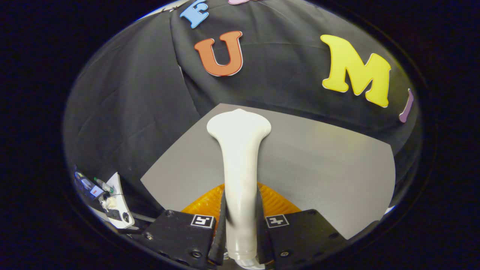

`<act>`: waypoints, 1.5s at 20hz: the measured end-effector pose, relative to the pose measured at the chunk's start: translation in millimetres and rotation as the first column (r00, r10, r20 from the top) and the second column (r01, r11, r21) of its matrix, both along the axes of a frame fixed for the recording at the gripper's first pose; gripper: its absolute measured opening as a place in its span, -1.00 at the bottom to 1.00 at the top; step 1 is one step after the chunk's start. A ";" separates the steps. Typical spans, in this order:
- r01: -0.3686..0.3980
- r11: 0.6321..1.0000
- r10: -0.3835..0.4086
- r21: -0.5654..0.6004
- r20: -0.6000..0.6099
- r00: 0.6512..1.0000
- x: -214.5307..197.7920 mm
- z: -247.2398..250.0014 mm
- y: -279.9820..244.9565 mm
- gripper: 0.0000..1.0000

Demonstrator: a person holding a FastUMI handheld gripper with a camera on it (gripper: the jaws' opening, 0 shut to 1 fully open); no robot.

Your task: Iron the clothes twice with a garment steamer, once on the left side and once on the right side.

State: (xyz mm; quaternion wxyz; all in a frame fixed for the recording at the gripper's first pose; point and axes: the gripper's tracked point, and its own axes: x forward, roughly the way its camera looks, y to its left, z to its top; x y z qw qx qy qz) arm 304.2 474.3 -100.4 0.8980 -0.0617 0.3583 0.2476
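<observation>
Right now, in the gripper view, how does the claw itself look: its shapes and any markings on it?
The claw shows two blocky housings with flat tops, one on each side. Each housing carries a small square tag with a black-and-white pattern near its inner corner, and round screws sit in its surface. From the inner edges, two narrow wedge-shaped fingers run forward. No cable can be seen on the claw.

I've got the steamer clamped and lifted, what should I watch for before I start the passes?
1. The hand-held gripper is shut on the white garment steamer low on its smooth, tapering handle, so the wide head, far ahead of the fingers, could tilt or slip under pressure.
2. The orange ribbed item lies directly under the fingers; lowering could snag it.
3. The head points toward the black cloth wall beyond the grey surface; overshooting might hit it.
</observation>
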 end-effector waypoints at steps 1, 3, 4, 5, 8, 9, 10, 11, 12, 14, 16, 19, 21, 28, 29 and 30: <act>0.013 0.999 -0.013 0.029 0.004 1.000 -2.4 6.4 -2.0 -0.28; 0.028 0.997 -0.031 0.074 0.037 0.999 -4.4 22.6 -13.9 -0.32; 0.039 0.994 -0.045 0.098 0.065 0.997 -4.6 34.3 -22.3 -0.32; 0.053 0.991 -0.064 0.124 0.089 0.994 -6.5 46.9 -29.8 -0.32; 0.085 0.969 -0.118 0.232 0.132 0.984 -20.2 81.9 -54.9 -0.32; 0.093 0.961 -0.135 0.260 0.147 0.980 -25.1 93.4 -66.1 -0.33; 0.104 0.951 -0.158 0.290 0.169 0.973 -31.9 107.9 -80.8 -0.32; 0.114 0.943 -0.178 0.312 0.187 0.966 -37.2 120.2 -93.9 -0.32; 0.125 0.933 -0.204 0.337 0.210 0.956 -45.5 134.6 -106.9 -0.32; 0.149 0.914 -0.258 0.378 0.257 0.931 -64.6 157.7 -141.8 -0.32; 0.175 0.892 -0.315 0.416 0.296 0.902 -86.6 178.5 -177.2 -0.33; 0.236 0.850 -0.425 0.470 0.349 0.835 -119.7 202.7 -231.4 -0.32; 0.277 0.817 -0.497 0.505 0.374 0.783 -145.1 215.0 -265.6 -0.32; 0.342 0.742 -0.632 0.577 0.431 0.644 -219.2 271.6 -342.6 -0.33; 0.345 0.739 -0.638 0.579 0.439 0.632 -224.6 277.7 -345.6 -0.33; 0.341 0.735 -0.643 0.586 0.443 0.625 -227.7 284.5 -347.9 -0.32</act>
